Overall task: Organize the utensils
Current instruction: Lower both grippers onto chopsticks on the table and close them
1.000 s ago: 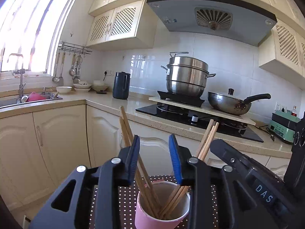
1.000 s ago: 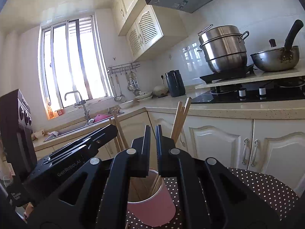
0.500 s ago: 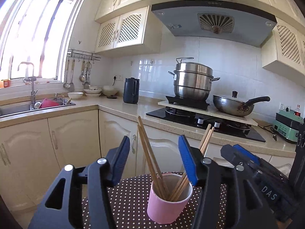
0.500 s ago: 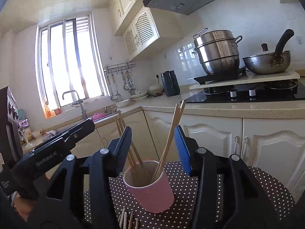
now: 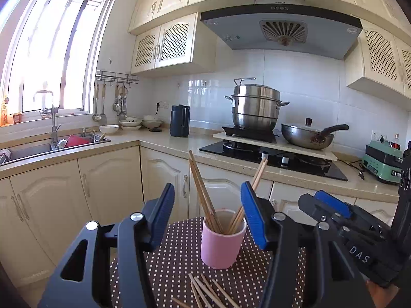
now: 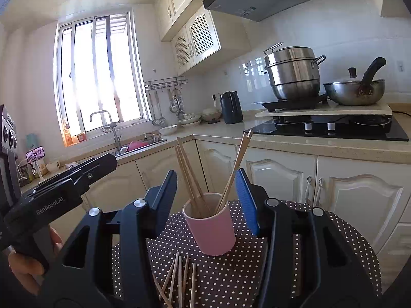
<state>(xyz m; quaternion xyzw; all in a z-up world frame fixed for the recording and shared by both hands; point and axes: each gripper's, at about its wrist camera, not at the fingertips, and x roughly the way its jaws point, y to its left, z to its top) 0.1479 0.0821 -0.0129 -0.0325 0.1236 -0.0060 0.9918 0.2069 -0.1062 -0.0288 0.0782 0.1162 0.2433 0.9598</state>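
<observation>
- Currently, the pink cup [image 5: 222, 240] stands upright at centre frame in both wrist views, on the polka-dot cloth [image 5: 174, 264] covering the small round desk [image 6: 359, 241].
- The chopsticks in the cup [image 5: 203, 192] lean two ways: one bundle tilts to upper left, another pair [image 6: 235, 169] tilts to upper right.
- The loose chopsticks [image 5: 208, 292] lie flat on the cloth at lower centre, near the cup's base but apart from it.
- Left gripper [image 5: 208, 213]: fingers [image 5: 253, 215] spread wide and empty, framing the cup without touching it.
- Right gripper [image 6: 206, 200]: fingers [image 6: 246, 202] likewise spread apart, holding nothing, with the cup between them.
- Background, upper half of frame: kitchen counter [image 5: 164, 141], steel steamer pot [image 5: 255, 107], wok [image 5: 308, 134], dark kettle [image 5: 179, 120] and sink [image 5: 38, 148] at left.
</observation>
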